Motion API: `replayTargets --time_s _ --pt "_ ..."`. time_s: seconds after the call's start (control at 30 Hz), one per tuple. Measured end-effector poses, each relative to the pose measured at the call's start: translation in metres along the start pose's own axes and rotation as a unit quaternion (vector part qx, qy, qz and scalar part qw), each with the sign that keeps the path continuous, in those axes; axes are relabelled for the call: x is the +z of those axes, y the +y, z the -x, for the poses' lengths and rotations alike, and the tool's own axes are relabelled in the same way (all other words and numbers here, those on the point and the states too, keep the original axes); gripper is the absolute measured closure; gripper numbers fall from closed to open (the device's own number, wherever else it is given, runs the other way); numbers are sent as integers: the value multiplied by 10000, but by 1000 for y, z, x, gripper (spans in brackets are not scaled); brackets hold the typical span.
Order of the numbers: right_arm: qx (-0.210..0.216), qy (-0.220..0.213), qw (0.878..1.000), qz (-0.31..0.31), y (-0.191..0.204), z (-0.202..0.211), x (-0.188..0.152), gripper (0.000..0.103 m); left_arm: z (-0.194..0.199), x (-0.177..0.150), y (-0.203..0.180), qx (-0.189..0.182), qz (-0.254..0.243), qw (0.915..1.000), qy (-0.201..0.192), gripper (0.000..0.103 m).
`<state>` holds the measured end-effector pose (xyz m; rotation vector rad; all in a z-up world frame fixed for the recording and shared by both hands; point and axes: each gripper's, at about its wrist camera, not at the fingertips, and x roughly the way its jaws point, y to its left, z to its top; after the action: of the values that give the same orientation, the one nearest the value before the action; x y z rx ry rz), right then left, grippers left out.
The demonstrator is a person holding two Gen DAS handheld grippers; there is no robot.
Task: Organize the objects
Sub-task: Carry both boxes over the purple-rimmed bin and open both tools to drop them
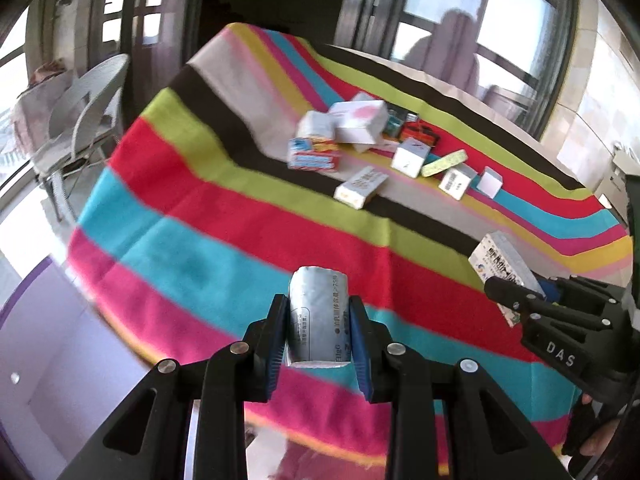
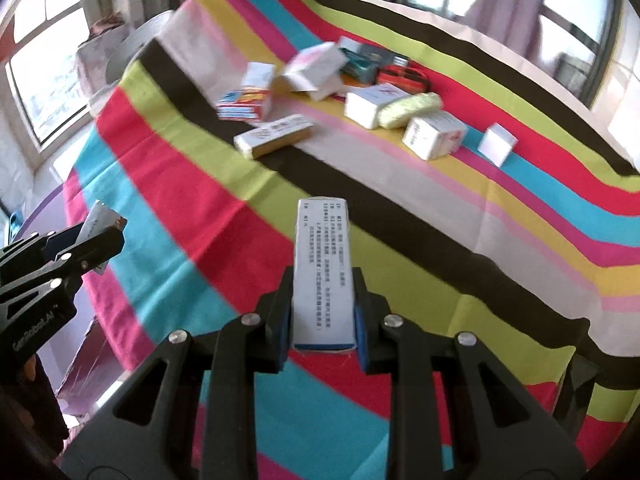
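Start at your left: the left gripper [image 1: 318, 330] is pinching a small grey pack [image 1: 318, 314] across its narrow sides, blue pads [image 1: 276, 344] flat on both faces, and it hangs above the near stripes of the cloth [image 1: 192, 216], not resting on it. That pack looks like a light carton or foil-wrapped sleeve with rounded corners, so expect it to dent a little under pressure and perhaps slide if you swing fast (the printed skin looks smooth). Moving across, your right gripper [image 2: 323, 314] is clamped on a long white box [image 2: 323, 272], held at its near end with most of its length sticking out forward over the cloth. It is thin card, light and fairly stiff, but held that far back the free end can tip or twist in the pads; a hold nearer the middle would steady it. Neither box seems fragile beyond crushing. Farther right and back, the rest of the pile [image 2: 360, 92] sits loose on the far half of the cloth: more cartons, a pale green packet [image 2: 408, 109] lying against one of them, and one small white box [image 2: 496, 142] apart at the right. To my eye both picks are made and placement remains.
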<state>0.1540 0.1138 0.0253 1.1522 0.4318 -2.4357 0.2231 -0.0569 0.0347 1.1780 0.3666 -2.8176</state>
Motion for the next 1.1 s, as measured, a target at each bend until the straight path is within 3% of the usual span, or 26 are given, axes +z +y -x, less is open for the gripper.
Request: replayTargets --time_s 0.37,0.53,0.77,0.97,1.1 --pt "514 -82 9959 737 88 18 -2 74 34 -28 65 339 585 9976 -114 72" --pt "1065 -133 9890 1021 128 27 -7 74 44 -40 92 494 806 9954 -149 72" --pt "1716 28 9750 1413 184 29 -17 74 56 -64 135 795 1178 9898 -88 72" --pt "2451 331 9555 1610 220 20 -26 74 65 -81 165 1172 1419 9829 -53 72" --pt "2629 502 9476 1746 236 15 -35 74 73 -89 185 1444 1579 9768 -82 72"
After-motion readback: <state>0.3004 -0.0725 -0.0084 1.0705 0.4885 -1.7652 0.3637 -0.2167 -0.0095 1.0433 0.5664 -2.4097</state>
